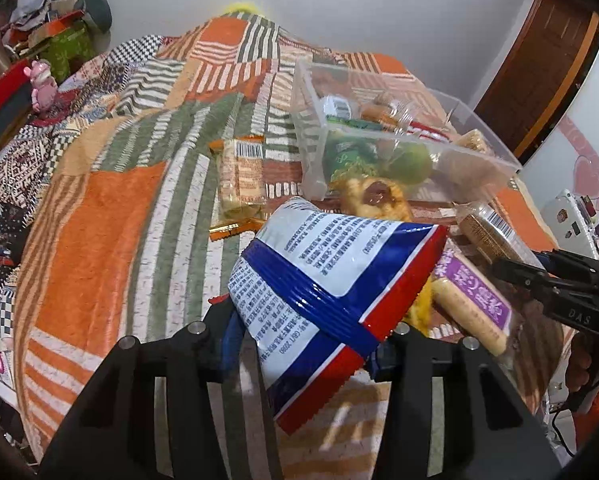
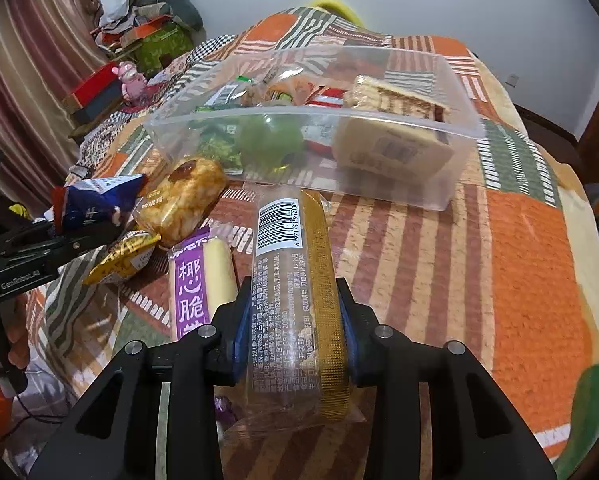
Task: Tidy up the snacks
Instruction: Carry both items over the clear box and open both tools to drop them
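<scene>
The left gripper (image 1: 303,344) pinches the blue, white and red snack bag (image 1: 327,276) by one lower edge, so the bag stands up slack above the jaws; the right gripper (image 2: 291,332) is clamped across the middle of a long clear-and-gold biscuit pack (image 2: 295,276), which juts forward toward the clear plastic bin (image 2: 455,196). The bag's thin edge hold looks the weaker one: a quick swing could let it slide out or flop short of the bin's near wall. The long pack, carried lengthwise, could catch that wall's rim and tip the light bin on the soft patchwork bedspread (image 2: 531,272). Only the left view shows an orange-ended packet (image 1: 241,178) lying beside the bin's left end; only the right view shows the full bin interior and the yellow packet (image 2: 125,258) near the purple stick pack (image 2: 197,288).
</scene>
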